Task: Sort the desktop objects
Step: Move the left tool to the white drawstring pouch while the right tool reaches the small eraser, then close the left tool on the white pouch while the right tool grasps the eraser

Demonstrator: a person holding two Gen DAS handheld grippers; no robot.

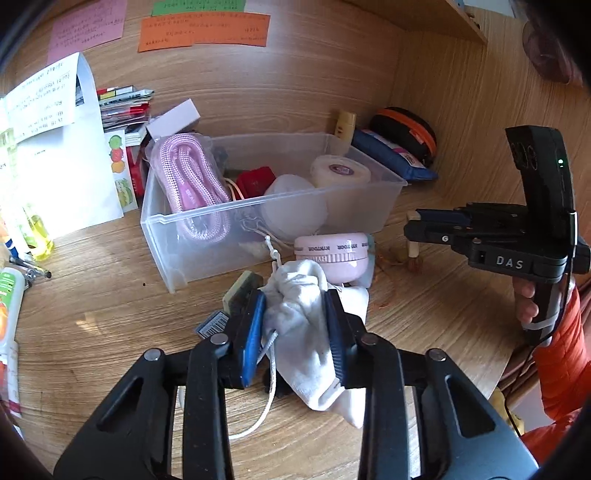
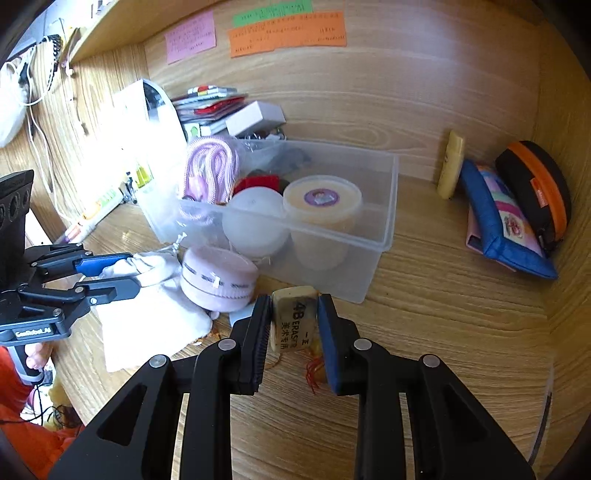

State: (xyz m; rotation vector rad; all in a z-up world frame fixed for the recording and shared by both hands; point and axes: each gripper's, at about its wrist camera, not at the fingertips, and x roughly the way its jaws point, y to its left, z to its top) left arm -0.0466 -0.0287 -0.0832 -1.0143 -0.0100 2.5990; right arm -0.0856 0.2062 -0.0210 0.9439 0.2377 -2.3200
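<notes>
The wood-grain desk surface (image 2: 443,314) carries the whole scene, backed by a matching wooden panel with pink, green and orange paper notes (image 1: 203,27) stuck to it. The clear rectangular plastic storage bin (image 2: 384,221) stands near the middle of the desk and holds a coiled pink braided rope (image 1: 192,177), a white round container (image 2: 255,221), a lidded translucent tub with a purple label (image 2: 321,199) and a small red item (image 1: 255,179). To the bin's right, a blue fabric pouch (image 2: 491,229) leans against a black oval zip case with orange trim (image 2: 532,188). A pink round device (image 2: 218,277) sits on the desk touching the bin's front wall. The left gripper (image 1: 295,325) has its blue-padded jaws pressed against a bunched white drawstring cloth bag (image 1: 299,314) (its cord hangs loose below), just in front of the pink device. The right gripper (image 2: 293,325) is clamped on a beige rectangular eraser with black print (image 2: 293,317), held in front of the bin's near corner; whether it clears the desk cannot be told.
</notes>
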